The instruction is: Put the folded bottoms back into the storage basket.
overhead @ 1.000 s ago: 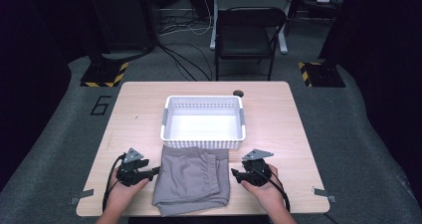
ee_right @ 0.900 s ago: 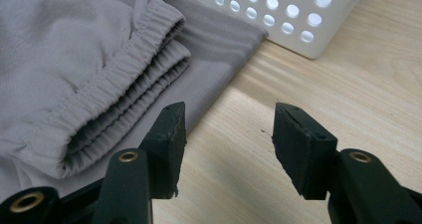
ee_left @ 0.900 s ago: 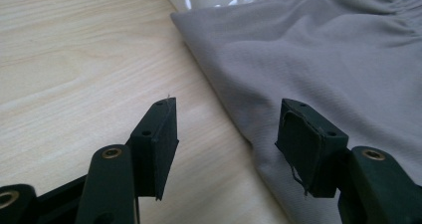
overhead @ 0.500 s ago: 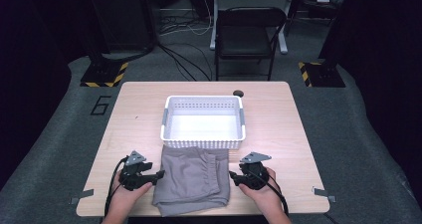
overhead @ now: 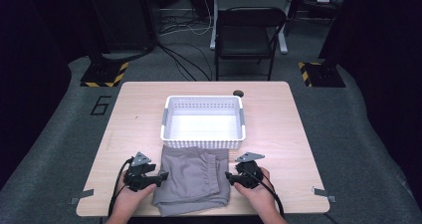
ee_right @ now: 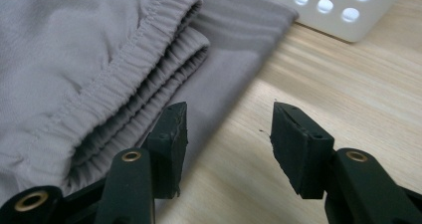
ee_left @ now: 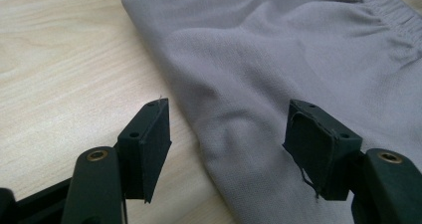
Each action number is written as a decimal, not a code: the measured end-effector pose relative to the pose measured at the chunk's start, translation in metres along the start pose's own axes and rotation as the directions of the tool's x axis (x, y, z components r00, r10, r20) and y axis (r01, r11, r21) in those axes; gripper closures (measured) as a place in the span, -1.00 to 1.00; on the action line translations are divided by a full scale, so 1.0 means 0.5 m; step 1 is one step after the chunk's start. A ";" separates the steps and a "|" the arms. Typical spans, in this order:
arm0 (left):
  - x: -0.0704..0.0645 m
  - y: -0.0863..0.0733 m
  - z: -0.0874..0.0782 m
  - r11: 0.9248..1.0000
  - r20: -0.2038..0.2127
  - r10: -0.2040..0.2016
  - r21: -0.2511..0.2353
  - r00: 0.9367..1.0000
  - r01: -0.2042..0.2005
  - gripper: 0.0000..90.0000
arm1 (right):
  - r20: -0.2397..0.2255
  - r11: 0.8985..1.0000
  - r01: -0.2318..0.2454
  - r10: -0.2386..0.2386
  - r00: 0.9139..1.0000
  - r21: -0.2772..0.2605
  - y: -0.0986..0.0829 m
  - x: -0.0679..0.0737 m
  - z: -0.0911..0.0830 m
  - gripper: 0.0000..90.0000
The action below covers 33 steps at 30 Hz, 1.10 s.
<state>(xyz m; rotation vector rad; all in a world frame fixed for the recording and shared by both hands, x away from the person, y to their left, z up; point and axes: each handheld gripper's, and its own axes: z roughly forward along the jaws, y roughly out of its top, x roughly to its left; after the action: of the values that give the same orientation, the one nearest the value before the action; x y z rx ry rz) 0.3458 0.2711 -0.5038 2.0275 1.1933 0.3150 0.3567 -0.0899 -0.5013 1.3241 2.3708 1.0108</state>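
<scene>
Grey shorts [overhead: 191, 180] folded flat on the wooden surface [overhead: 278, 134], a hand-held gripper at each side edge.

Shorts lie at the near edge of the surface, their far edge just beside or under the near wall of the white perforated basket [overhead: 203, 122]. The left hand-held gripper [overhead: 160, 175] sits at the cloth's left edge with its jaws spread wide and released; in the left gripper view [ee_left: 226, 139] one jaw is over bare wood and the other over the fabric. The right hand-held gripper [overhead: 230, 177] is likewise released, jaws apart; in the right gripper view [ee_right: 229, 134] one jaw is at the elastic waistband [ee_right: 124, 69], the other over wood.
</scene>
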 end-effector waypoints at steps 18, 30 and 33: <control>0.003 -0.010 -0.002 1.000 -0.013 0.006 0.012 1.000 -0.006 -0.25 | 0.008 0.998 0.063 -0.063 0.998 0.016 0.016 0.025 0.046 0.00; 0.003 -0.010 -0.002 1.000 0.000 0.003 0.019 1.000 -0.003 -0.24 | 0.046 0.998 0.063 -0.064 0.997 0.022 0.012 0.030 0.051 -0.13; 0.002 -0.010 -0.002 1.000 0.000 0.006 0.023 1.000 -0.006 -0.24 | 0.051 0.998 0.058 -0.059 0.997 0.021 0.011 0.032 0.052 -0.12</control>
<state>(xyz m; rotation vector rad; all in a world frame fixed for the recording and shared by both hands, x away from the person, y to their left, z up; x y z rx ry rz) 0.3426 0.2737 -0.5070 2.0511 1.1957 0.3059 0.3646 -0.0629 -0.5144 1.2643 2.3718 0.9285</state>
